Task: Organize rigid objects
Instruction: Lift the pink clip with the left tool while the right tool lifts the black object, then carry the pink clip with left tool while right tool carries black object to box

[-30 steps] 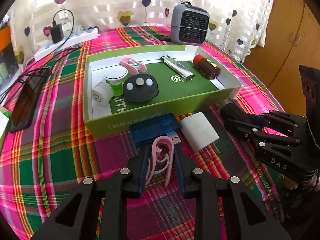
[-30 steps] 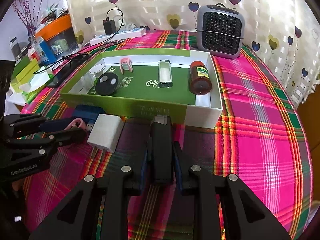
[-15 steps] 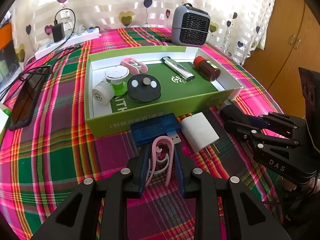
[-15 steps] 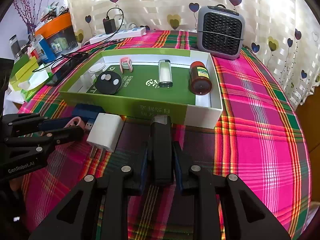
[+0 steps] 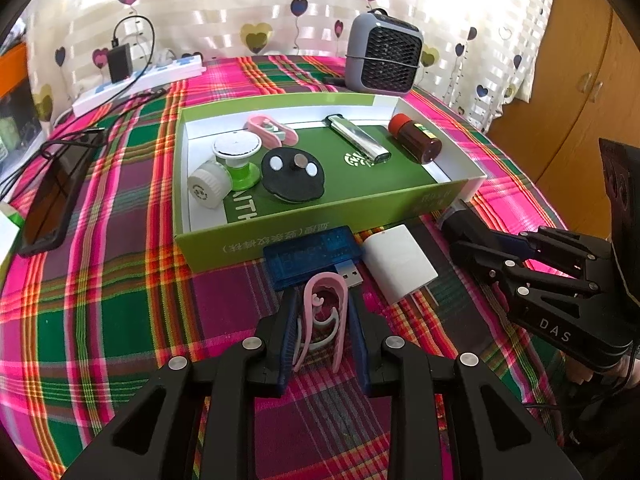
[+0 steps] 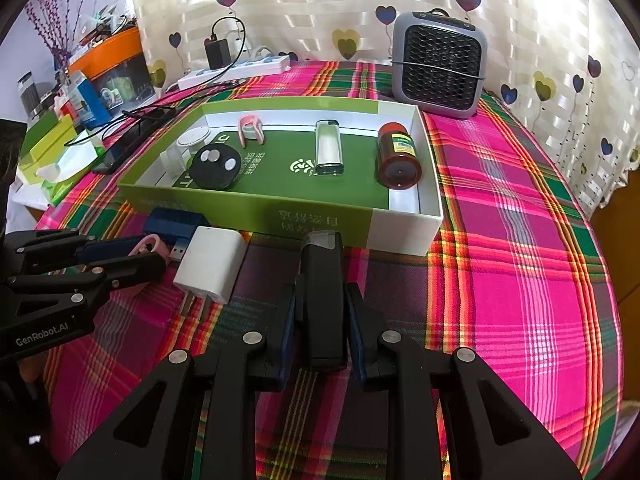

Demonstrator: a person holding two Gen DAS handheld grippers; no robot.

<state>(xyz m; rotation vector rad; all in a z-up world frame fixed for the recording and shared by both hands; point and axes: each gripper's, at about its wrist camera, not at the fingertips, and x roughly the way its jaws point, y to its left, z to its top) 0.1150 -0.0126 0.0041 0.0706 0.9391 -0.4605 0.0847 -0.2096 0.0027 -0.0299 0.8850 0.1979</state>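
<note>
My left gripper [image 5: 323, 298] is shut on a pink clip [image 5: 341, 320], which stands upright just above the plaid cloth. Ahead of it lie a blue USB device [image 5: 312, 254] and a white charger plug [image 5: 398, 262], both against the green box [image 5: 320, 218]. My right gripper [image 6: 323, 296] is shut on a black lighter-shaped stick [image 6: 322, 280] whose tip almost meets the box's front wall [image 6: 256, 204]. Inside the box are another pink clip [image 6: 250, 128], a black disc [image 6: 215, 165], a silver lighter [image 6: 328, 148], a brown bottle [image 6: 398, 156] and white caps [image 5: 236, 148].
A grey fan heater [image 5: 384, 60] stands behind the box. A power strip [image 5: 140, 80] with cables and a dark phone [image 5: 56, 192] lie on the left. Green boxes and clutter [image 6: 52, 148] fill the far left. A wooden cabinet [image 5: 580, 100] is on the right.
</note>
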